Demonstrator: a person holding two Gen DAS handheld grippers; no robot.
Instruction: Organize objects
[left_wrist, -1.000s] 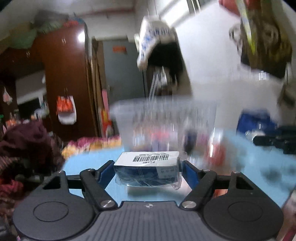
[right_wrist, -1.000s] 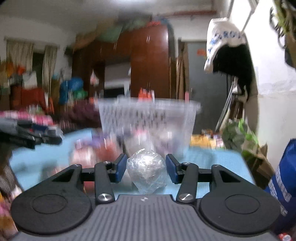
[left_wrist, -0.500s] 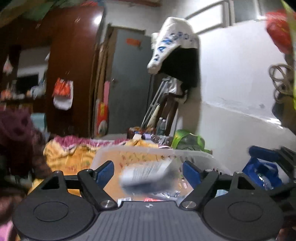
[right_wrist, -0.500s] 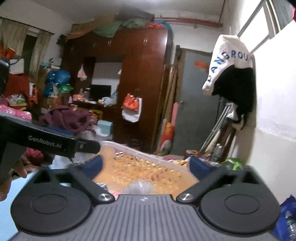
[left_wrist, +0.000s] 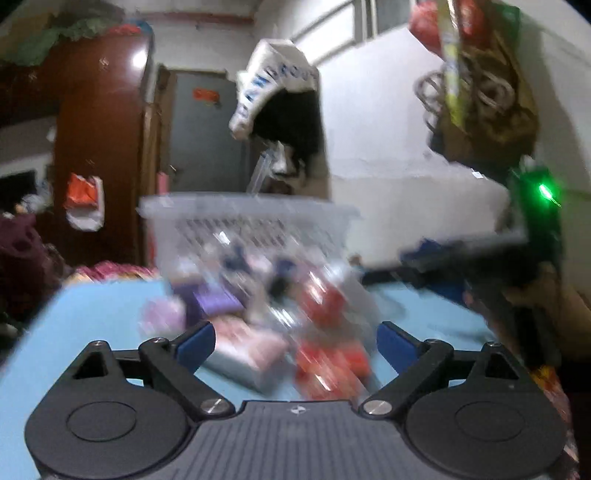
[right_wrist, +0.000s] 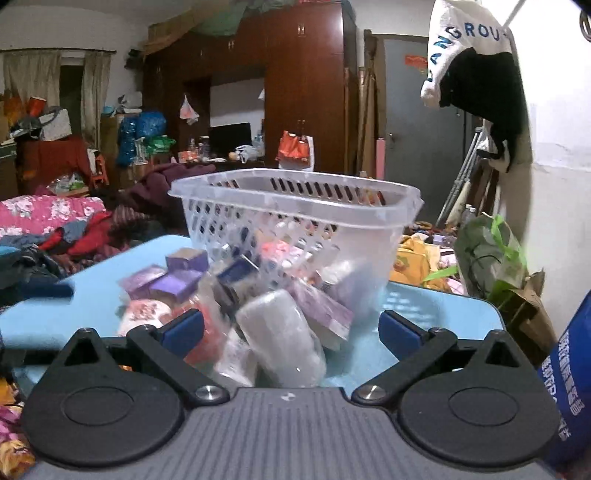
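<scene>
A clear plastic basket (right_wrist: 295, 199) stands on the light blue table (right_wrist: 443, 306), with several small packets inside. It also shows, blurred, in the left wrist view (left_wrist: 251, 218). My right gripper (right_wrist: 291, 330) is open and empty, low in front of the basket, above a clear wrapped roll (right_wrist: 280, 336) and purple boxes (right_wrist: 177, 280). My left gripper (left_wrist: 295, 341) is open and empty above a blurred pile of red packets (left_wrist: 328, 354) and a pinkish packet (left_wrist: 251, 350). The right gripper's body shows at the right of the left wrist view (left_wrist: 480, 254).
A blue bag (right_wrist: 569, 376) stands at the table's right edge. A green plastic bag (right_wrist: 487, 251) and a white wall lie to the right. Clothes on a bed (right_wrist: 48, 221) and a brown wardrobe (right_wrist: 306, 92) are behind.
Both grippers held items a second ago: the left a barcoded blue packet, the right a clear wrapped ball. Both opened over the basket, then drew back and down. Both are now empty.
</scene>
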